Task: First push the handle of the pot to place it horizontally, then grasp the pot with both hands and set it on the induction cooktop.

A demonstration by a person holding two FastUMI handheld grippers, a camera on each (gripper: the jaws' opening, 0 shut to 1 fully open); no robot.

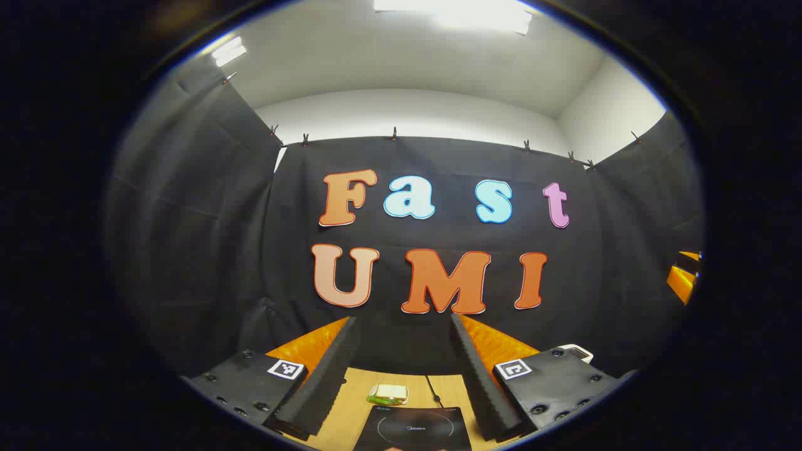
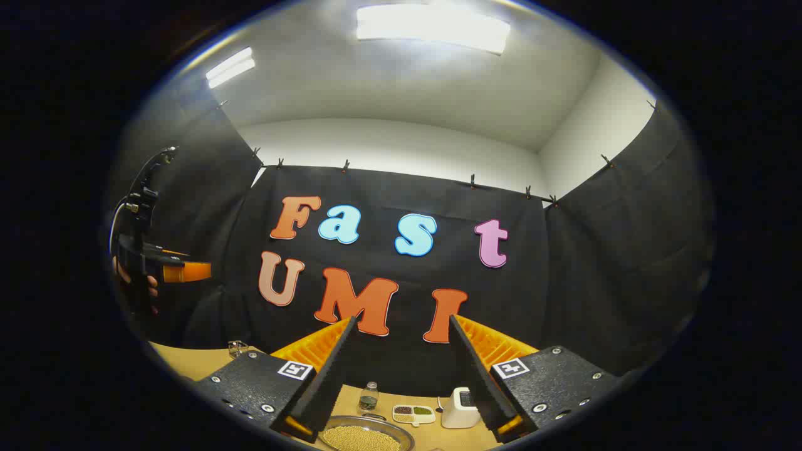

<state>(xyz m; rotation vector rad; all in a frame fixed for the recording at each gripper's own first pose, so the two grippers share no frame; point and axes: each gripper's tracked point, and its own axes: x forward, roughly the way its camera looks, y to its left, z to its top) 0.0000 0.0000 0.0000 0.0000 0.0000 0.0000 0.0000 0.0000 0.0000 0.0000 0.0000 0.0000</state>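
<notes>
In the left gripper view, the left hand-held gripper is hovering with fingers apart above the induction cooktop on the counter. In the right gripper view, the right hand-held gripper is spreading its fingers above the bead-filled pot, with a small bottle just behind it.

Left gripper, right gripper: black textured housings, silver screws, square black-white marker tags, ribbed fingers.
</notes>
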